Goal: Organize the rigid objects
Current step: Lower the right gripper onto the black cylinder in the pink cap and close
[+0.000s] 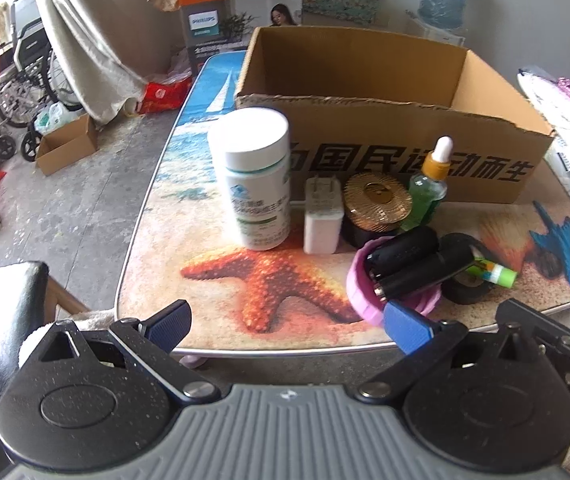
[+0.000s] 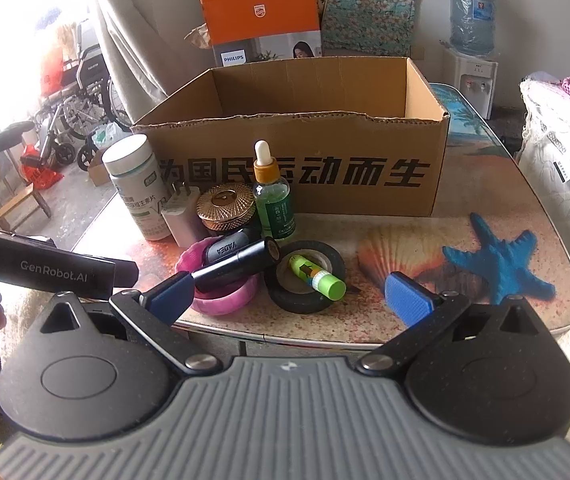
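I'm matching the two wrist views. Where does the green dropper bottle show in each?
Left wrist: dropper bottle right of centre, beside the gold-lidded jar.
Right wrist: dropper bottle centre, right of that jar.
Shared landmark: cardboard box directly behind it.

Both views are taken from just off the near table [image 1: 153,216] edge, facing the box [image 1: 365,120] at frame centre. The left view is set further left; box and clutter are shared.

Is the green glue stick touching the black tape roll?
Touching. The right wrist view shows the glue stick lying across the top of the tape roll, resting on its rim.
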Tool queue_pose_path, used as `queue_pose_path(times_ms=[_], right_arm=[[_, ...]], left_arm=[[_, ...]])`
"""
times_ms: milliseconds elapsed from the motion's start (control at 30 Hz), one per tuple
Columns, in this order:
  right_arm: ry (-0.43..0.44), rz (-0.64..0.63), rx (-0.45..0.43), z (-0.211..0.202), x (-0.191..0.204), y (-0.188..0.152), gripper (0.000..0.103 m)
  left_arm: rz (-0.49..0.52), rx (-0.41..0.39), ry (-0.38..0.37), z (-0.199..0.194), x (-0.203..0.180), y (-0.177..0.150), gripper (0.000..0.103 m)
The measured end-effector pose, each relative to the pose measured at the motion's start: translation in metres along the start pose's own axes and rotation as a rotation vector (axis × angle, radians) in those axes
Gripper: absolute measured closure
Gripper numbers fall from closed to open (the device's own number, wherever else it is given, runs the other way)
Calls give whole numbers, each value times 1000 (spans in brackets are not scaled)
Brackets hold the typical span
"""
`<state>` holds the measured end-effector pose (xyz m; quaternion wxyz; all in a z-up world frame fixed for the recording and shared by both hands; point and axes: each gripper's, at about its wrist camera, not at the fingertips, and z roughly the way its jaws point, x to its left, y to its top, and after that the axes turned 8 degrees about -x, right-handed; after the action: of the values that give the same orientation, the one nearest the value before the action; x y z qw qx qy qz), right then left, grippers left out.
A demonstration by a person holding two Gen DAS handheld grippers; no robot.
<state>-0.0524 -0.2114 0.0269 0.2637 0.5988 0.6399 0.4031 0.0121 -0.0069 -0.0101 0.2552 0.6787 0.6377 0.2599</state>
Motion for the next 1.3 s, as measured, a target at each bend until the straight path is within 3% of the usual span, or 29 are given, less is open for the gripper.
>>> queue_pose_path(times_ms=[200, 333, 400, 500, 600, 767, 1033, 1300], right_arm=[[-1, 112, -79, -7, -30, 4, 1], [113, 314, -121, -8, -62, 9, 1], [194, 392, -108, -1, -68, 11, 2], [282, 456, -61, 15, -66, 10, 8], [325, 517, 6, 33, -59, 8, 23], [300, 571, 86, 61, -53, 0, 39], [241, 588, 112, 86, -46, -2, 45], [207, 594, 139, 102, -45, -5, 54]], left_arm=[[65, -98, -94, -4, -16, 0, 0], [102, -152, -184, -4, -26, -1, 1], [127, -164, -214, -2, -33, -2, 6], [176, -160, -237, 4, -43, -3, 21], [218, -151, -253, 9, -50, -6, 36], [248, -133, -296, 17, -53, -6, 49], [258, -93, -340, 36, -55, -4, 69], [270, -90, -355, 46, -50, -2, 71]])
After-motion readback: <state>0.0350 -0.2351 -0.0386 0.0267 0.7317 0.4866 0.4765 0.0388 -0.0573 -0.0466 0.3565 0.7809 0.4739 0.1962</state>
